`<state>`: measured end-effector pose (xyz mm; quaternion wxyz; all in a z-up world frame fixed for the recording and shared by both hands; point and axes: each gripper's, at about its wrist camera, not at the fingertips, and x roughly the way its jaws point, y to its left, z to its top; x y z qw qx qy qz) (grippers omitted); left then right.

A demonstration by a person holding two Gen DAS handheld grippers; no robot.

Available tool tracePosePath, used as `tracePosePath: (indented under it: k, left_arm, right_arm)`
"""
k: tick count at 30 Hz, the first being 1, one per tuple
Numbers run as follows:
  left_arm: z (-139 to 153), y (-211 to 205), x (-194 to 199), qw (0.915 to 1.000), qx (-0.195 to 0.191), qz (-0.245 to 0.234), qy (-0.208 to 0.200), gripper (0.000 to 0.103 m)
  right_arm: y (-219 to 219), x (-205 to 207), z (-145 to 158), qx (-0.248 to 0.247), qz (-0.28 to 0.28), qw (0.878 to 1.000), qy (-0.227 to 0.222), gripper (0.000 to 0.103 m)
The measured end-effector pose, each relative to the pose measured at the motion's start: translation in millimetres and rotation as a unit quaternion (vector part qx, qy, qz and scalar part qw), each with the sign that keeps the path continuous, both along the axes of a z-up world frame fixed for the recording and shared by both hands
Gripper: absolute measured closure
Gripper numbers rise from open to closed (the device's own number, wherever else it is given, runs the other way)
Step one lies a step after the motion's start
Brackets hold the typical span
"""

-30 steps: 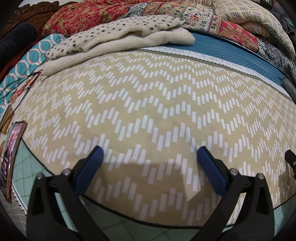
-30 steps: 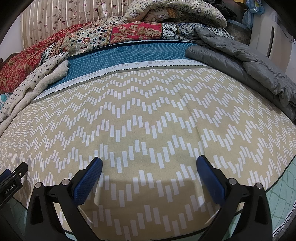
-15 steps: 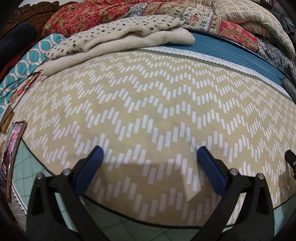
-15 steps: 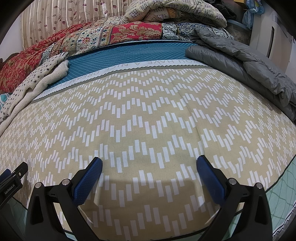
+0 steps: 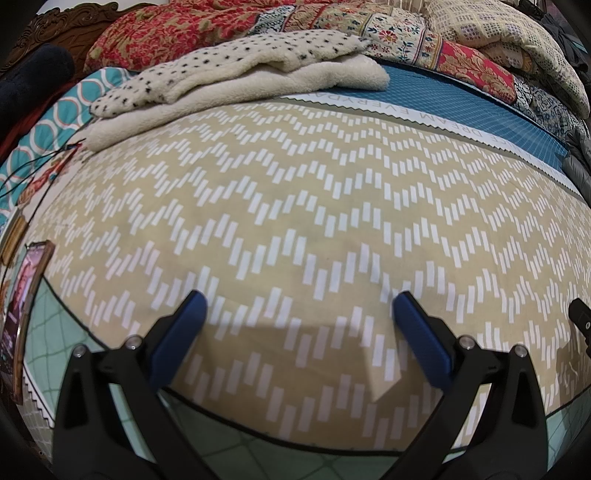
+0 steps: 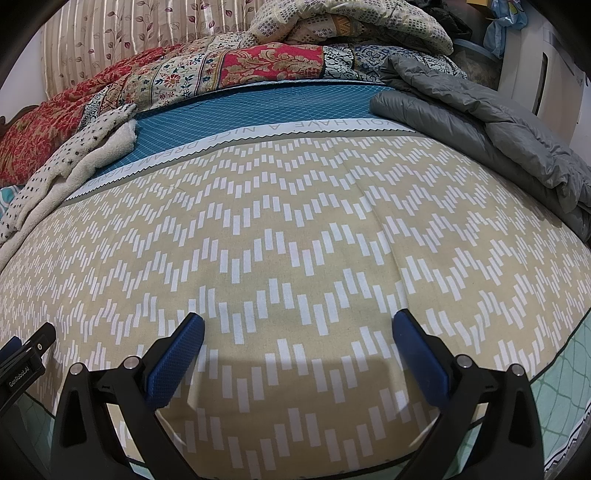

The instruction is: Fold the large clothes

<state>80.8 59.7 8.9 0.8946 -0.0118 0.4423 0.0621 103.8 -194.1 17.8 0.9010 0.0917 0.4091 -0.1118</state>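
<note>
Bed seen from both wrist cameras. A cream spotted fleece is lying folded at the far left, its lower edge overlapping the beige chevron cloth. A red floral quilt is piling up along the far side, and a grey padded jacket is resting at the far right, touching the cloth's corner. A phone is lying just beside the cloth's left edge. The cloth is lying spread flat over a teal bedsheet, its black-trimmed near hem passing under both grippers. The left gripper is hovering released over the near-left hem; the right gripper is hovering released over the near-right hem. Neither is grasping anything.
</note>
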Motion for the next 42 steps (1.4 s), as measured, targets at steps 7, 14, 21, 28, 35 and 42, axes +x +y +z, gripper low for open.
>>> tracePosePath:
  k: [7, 14, 21, 28, 35, 42]
  left_arm:
    - [-0.2, -0.2, 0.1, 1.0000, 0.000, 0.000, 0.000, 0.004]
    - [-0.1, -0.1, 0.0, 1.0000, 0.000, 0.000, 0.000, 0.005]
    - [-0.3, -0.4, 0.1, 1.0000, 0.000, 0.000, 0.000, 0.005]
    - [-0.2, -0.2, 0.0, 1.0000, 0.000, 0.000, 0.000, 0.004]
    - [-0.2, 0.0, -0.1, 1.0000, 0.000, 0.000, 0.000, 0.005]
    - [-0.2, 0.0, -0.1, 1.0000, 0.000, 0.000, 0.000, 0.004]
  right_arm:
    - [0.0, 0.1, 0.1, 0.000, 0.000, 1.000, 0.000, 0.088]
    - [0.3, 0.3, -0.1, 0.000, 0.000, 1.000, 0.000, 0.087]
    - [0.8, 0.9, -0.2, 0.000, 0.000, 1.000, 0.000, 0.087]
    - [1.3, 1.5, -0.3, 0.000, 0.000, 1.000, 0.000, 0.087]
    - [1.9, 2.1, -0.4, 0.000, 0.000, 1.000, 0.000, 0.087]
    - [2.3, 2.7, -0.6, 0.000, 0.000, 1.000, 0.000, 0.087]
